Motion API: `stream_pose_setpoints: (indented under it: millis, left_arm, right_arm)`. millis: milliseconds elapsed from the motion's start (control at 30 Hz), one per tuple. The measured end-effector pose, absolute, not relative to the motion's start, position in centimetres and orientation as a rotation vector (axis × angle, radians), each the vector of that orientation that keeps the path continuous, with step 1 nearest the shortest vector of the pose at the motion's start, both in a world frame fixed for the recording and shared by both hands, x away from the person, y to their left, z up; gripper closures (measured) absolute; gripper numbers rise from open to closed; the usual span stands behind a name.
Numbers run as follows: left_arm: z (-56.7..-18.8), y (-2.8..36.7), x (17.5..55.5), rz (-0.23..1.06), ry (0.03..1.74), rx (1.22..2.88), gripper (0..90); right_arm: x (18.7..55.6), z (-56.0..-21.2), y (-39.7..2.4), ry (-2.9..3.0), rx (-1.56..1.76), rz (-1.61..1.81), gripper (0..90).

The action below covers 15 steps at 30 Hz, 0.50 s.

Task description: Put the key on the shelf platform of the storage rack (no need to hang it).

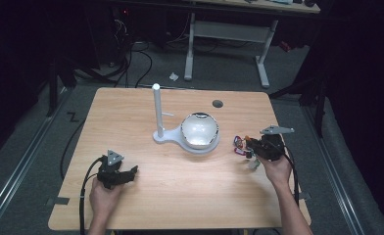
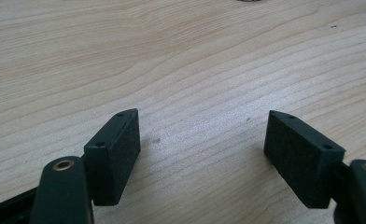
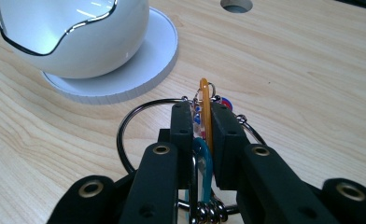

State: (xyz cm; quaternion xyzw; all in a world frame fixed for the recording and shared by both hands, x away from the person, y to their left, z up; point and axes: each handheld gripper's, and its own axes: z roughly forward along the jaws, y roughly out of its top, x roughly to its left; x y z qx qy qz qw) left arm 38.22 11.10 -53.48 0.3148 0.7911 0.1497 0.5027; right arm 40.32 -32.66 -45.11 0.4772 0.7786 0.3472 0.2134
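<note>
Orange and teal plastic tags plus a steel ring: that's the key ring bunch (image 3: 200,140) my right gripper (image 3: 201,122) is clamping, jaws together on the tags, just right of the white stand (image 1: 187,142). The bunch is hanging off the table (image 1: 146,205) by the look of it, loops dangling below the jaws.

Best guess at the step: carrying the bunch to the stand and hanging a ring on the small peg (image 1: 167,114) sticking out of the white post (image 1: 157,111). To do it well I'm wanting one open loop presented toward the peg, not the tag face, so grip stays firm and the wrist tilts the ring forward.

In the way: the white egg-shaped bowl (image 1: 200,129) is sitting on the stand's round base, directly between my right gripper and the post. Going over or around the near side of it, not through.

Left gripper (image 1: 115,174) is resting well left of the stand and nearer me, jaws apart, nothing between the pads (image 2: 118,158). Cable hole (image 1: 217,103) is beyond the stand, irrelevant.
</note>
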Motion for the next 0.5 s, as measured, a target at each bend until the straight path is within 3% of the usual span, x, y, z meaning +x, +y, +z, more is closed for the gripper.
stream_pose_setpoints:
  millis: [500]
  left_arm:
    - [-53.5,11.1,38.2,0.365,1.905,0.765,27.1]
  right_arm:
    - [39.2,-40.8,-32.7,2.151,1.243,1.047,81.4]
